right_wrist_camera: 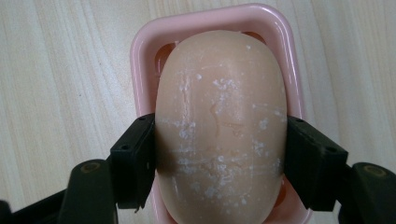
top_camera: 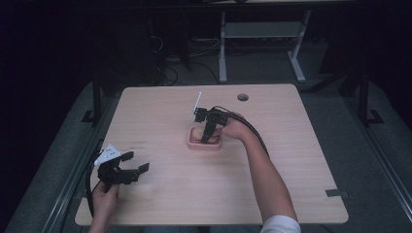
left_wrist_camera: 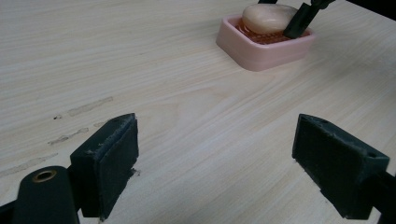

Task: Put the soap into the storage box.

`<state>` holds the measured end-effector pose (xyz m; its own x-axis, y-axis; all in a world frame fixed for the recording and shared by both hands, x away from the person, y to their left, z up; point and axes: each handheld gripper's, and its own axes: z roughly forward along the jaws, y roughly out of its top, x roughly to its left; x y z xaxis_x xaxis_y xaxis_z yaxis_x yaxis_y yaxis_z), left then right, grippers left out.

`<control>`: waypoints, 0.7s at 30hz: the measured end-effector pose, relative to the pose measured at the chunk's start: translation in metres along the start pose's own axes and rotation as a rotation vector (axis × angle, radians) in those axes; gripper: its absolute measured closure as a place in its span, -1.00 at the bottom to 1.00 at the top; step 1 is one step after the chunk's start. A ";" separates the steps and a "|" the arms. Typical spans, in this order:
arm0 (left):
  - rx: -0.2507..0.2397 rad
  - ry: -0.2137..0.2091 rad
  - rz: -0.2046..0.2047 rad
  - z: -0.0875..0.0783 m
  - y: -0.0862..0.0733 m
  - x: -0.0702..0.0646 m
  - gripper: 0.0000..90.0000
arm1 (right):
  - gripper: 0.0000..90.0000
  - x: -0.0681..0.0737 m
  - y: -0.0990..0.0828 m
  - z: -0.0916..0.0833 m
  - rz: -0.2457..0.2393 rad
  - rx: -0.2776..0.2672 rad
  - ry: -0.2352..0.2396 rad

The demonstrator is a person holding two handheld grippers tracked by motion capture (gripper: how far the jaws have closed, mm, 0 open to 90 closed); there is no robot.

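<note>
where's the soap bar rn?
The soap bar lies in the pink dish at the table's middle, clamped between the right tongs.

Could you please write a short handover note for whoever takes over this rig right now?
Right gripper: shut on the soap, jaws pressing on both its long sides, pointing down into the dish.
Left gripper: open, holding nothing, low over the table at its near left corner.
Soap: in the pink dish near the table's middle; whether it rests on the dish or is just lifted, I cannot tell.
Done: the soap is gripped.
Left: probably lifting it out or letting it go; judge by which way the job runs. The left gripper has no part yet.
</note>
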<state>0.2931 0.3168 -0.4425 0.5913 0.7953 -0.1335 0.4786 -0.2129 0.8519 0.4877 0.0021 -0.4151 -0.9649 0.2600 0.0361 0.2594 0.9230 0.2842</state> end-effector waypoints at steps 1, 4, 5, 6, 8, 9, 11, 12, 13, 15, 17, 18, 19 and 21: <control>-0.001 0.000 -0.002 0.000 0.000 0.000 -0.68 | -0.30 0.000 0.000 0.000 0.000 -0.001 0.000; -0.002 0.000 -0.002 0.000 0.000 0.000 -0.68 | -0.30 0.000 0.000 0.000 0.000 0.000 0.001; 0.000 0.000 -0.001 0.000 0.000 0.000 -0.68 | -0.30 0.000 0.000 0.000 0.000 0.000 0.000; 0.000 0.000 -0.002 0.000 0.000 0.000 -0.68 | -0.30 0.000 0.000 -0.001 -0.001 0.000 -0.001; -0.005 0.000 -0.003 0.000 0.000 0.000 -0.68 | -0.30 0.000 0.000 -0.001 0.000 0.000 -0.002; -0.005 0.001 -0.002 0.000 0.000 0.000 -0.68 | -0.30 0.000 0.000 -0.001 0.000 -0.001 -0.003; -0.001 0.000 -0.001 0.000 0.000 0.000 -0.68 | -0.30 0.000 0.000 -0.001 -0.001 0.001 -0.004; 0.000 0.000 -0.001 0.000 0.000 0.000 -0.68 | -0.30 0.000 0.000 -0.001 -0.001 0.001 -0.004; -0.001 0.000 -0.001 0.000 0.000 0.000 -0.68 | -0.30 0.000 0.000 -0.001 -0.001 0.002 -0.003; -0.006 0.000 -0.006 0.000 0.000 0.000 -0.68 | -0.30 0.000 0.000 0.000 -0.002 0.002 -0.002; -0.004 0.000 -0.009 0.000 0.000 0.000 -0.68 | -0.30 0.000 0.000 0.000 0.001 0.004 -0.003; -0.004 0.000 -0.009 0.000 0.000 0.000 -0.68 | -0.30 0.000 0.001 0.000 0.000 0.005 -0.003; -0.004 0.001 -0.010 0.000 0.000 0.000 -0.68 | -0.30 -0.001 0.001 0.000 0.000 0.005 -0.004; -0.006 0.000 -0.012 0.000 0.000 0.000 -0.68 | -0.29 0.000 0.001 0.000 0.000 0.003 -0.003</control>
<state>0.2928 0.3169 -0.4423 0.5854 0.7979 -0.1437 0.4815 -0.1996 0.8534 0.4883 0.0025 -0.4146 -0.9649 0.2604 0.0333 0.2590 0.9239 0.2817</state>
